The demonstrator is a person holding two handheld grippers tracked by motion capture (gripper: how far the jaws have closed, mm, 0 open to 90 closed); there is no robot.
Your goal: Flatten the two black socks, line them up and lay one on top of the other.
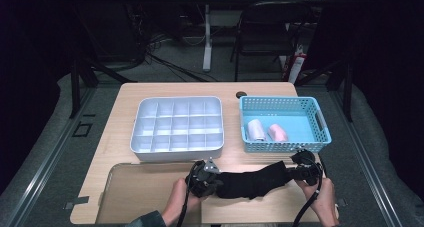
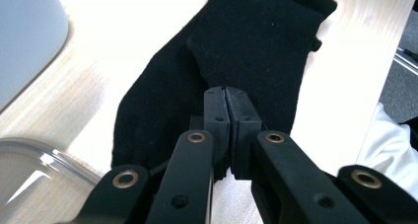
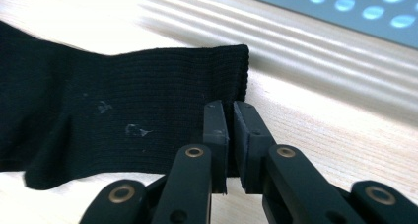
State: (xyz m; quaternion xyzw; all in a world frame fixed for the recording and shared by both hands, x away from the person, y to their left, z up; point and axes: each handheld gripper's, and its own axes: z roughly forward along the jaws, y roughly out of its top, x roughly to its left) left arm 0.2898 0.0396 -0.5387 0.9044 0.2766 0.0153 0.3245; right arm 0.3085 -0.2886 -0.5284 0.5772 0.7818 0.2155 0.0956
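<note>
A black sock lies stretched across the front of the wooden table, between my two grippers. My left gripper is shut on its left end; in the left gripper view the jaws meet on a fold of the dark cloth. My right gripper is shut on the right end. In the right gripper view its jaws pinch the ribbed cuff near its corner. A hand holds each gripper at the table's front edge.
A white compartment tray stands behind the sock at centre left. A blue perforated basket at the right holds a white roll and a pink roll. A clear sheet covers the front left. A chair stands beyond the table.
</note>
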